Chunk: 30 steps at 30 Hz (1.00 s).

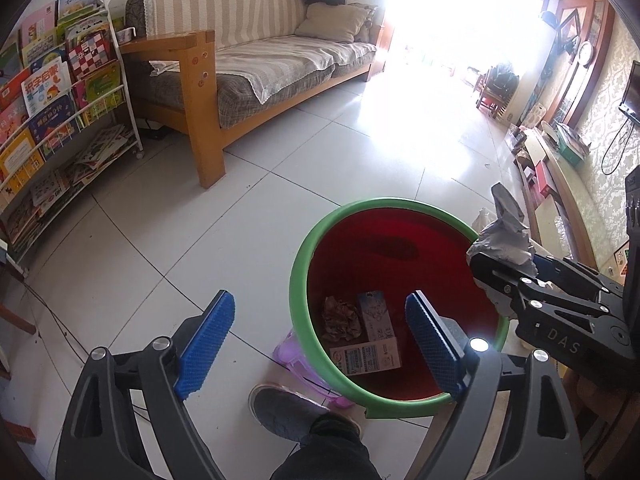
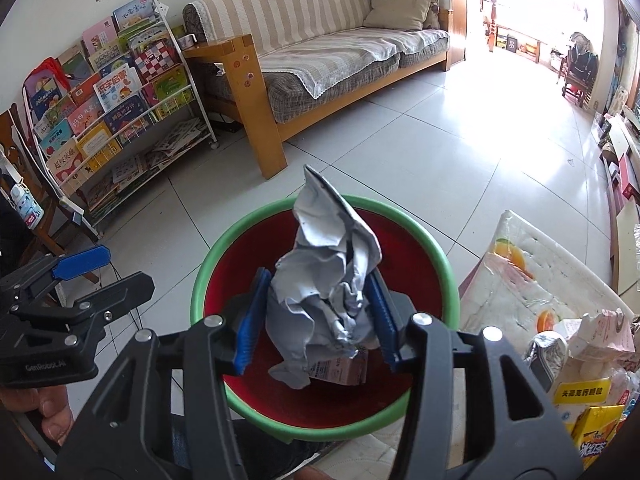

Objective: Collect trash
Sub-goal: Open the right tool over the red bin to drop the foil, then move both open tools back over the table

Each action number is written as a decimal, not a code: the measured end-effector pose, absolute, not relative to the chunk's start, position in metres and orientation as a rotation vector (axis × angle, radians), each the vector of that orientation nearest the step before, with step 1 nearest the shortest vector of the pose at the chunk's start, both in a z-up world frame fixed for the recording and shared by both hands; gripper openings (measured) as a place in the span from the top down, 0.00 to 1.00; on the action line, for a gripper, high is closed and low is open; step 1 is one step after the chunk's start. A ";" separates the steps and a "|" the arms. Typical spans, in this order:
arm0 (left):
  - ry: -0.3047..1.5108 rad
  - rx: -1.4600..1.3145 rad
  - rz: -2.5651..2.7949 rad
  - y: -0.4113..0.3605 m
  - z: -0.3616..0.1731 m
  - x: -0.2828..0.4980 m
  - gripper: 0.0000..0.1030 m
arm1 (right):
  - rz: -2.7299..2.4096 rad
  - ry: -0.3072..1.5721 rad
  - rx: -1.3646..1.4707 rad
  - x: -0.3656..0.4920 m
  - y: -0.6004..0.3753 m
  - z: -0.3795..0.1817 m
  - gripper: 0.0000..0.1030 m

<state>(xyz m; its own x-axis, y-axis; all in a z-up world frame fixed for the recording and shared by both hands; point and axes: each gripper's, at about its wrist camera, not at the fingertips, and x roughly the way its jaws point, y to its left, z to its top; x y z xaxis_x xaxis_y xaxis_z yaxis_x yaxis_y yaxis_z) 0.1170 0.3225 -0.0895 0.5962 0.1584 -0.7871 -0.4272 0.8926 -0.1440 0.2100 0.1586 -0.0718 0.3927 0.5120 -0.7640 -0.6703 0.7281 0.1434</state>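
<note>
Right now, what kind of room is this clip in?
Most likely a home living room: a striped sofa, a rack of children's books, and a wall-mounted TV over a tiled floor.

Both fisheye views are brightly lit by daylight pouring in from a doorway at about 1 o'clock, which blows out to pure white in the left wrist view and casts a broad glare across the glossy tiled floor. Straight lines such as the sofa and bookshelf bow outward near the rims, and black vignette fills the corners at 11, 1, 5 and 7 o'clock. Focus is sharp at centre, with slight softness toward the rims, and the red bin interior sits in deep shadow.
</note>
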 end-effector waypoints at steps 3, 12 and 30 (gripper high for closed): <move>0.869 -0.337 0.345 0.321 -0.091 0.117 0.19 | 0.755 0.884 -0.189 0.210 0.158 -0.071 0.31; 0.873 -0.335 0.331 0.313 -0.091 0.119 0.19 | 0.730 0.874 -0.163 0.207 0.137 -0.066 0.13; 0.907 -0.214 0.009 0.179 -0.067 0.135 0.12 | 0.535 0.835 -0.080 0.155 -0.033 -0.035 0.06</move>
